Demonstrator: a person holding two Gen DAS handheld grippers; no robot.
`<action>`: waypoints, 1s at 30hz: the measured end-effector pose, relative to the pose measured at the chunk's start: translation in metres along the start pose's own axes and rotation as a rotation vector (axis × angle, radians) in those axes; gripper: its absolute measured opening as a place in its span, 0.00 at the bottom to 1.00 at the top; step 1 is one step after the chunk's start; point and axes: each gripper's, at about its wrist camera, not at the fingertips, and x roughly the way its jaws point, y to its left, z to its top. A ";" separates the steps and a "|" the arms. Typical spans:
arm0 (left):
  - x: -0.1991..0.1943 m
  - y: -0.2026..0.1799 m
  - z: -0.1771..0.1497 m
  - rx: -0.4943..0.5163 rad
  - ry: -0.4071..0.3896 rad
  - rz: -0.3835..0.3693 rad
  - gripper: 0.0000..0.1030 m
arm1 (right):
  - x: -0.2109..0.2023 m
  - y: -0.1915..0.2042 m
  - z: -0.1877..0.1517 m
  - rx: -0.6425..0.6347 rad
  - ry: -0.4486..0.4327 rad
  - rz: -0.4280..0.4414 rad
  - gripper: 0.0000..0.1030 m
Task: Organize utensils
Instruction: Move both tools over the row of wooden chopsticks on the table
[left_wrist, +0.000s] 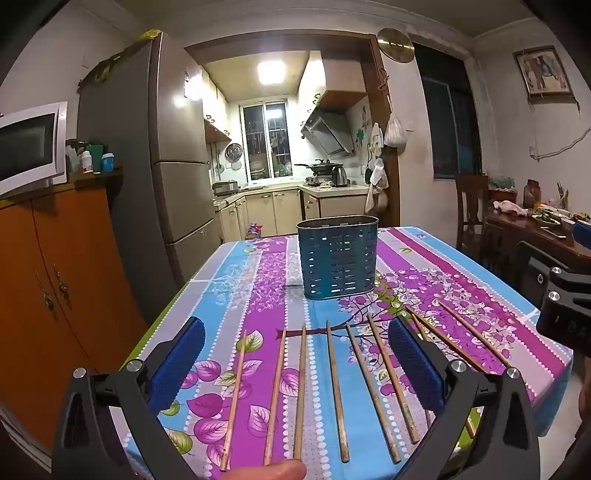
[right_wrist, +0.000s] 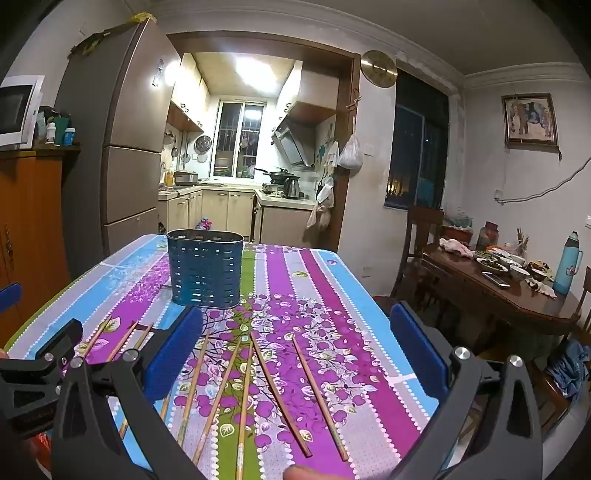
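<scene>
Several wooden chopsticks (left_wrist: 334, 384) lie spread in a fan on the flowered tablecloth (left_wrist: 258, 280), near its front edge; they also show in the right wrist view (right_wrist: 280, 391). A blue perforated utensil holder (left_wrist: 338, 256) stands upright behind them, mid-table, and appears left of centre in the right wrist view (right_wrist: 205, 267). My left gripper (left_wrist: 295, 354) is open and empty above the left chopsticks. My right gripper (right_wrist: 295, 350) is open and empty above the right chopsticks. The left gripper's body shows at the left edge of the right view (right_wrist: 40, 369).
An orange cabinet (left_wrist: 48, 280) with a microwave (left_wrist: 29, 147) and a fridge (left_wrist: 147, 147) stand to the left. A wooden dining table (right_wrist: 517, 291) with dishes, a chair (right_wrist: 421, 240) and a blue thermos (right_wrist: 567, 264) stand to the right. A kitchen lies behind.
</scene>
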 end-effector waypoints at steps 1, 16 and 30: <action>0.000 0.000 0.000 -0.002 0.000 0.002 0.97 | 0.000 -0.001 0.000 0.003 -0.002 0.001 0.95; 0.003 0.002 -0.004 -0.005 0.016 0.010 0.97 | 0.001 0.000 -0.002 0.002 0.008 0.005 0.95; 0.004 -0.002 -0.006 0.015 0.011 0.024 0.97 | 0.004 0.000 -0.005 -0.004 0.022 0.014 0.95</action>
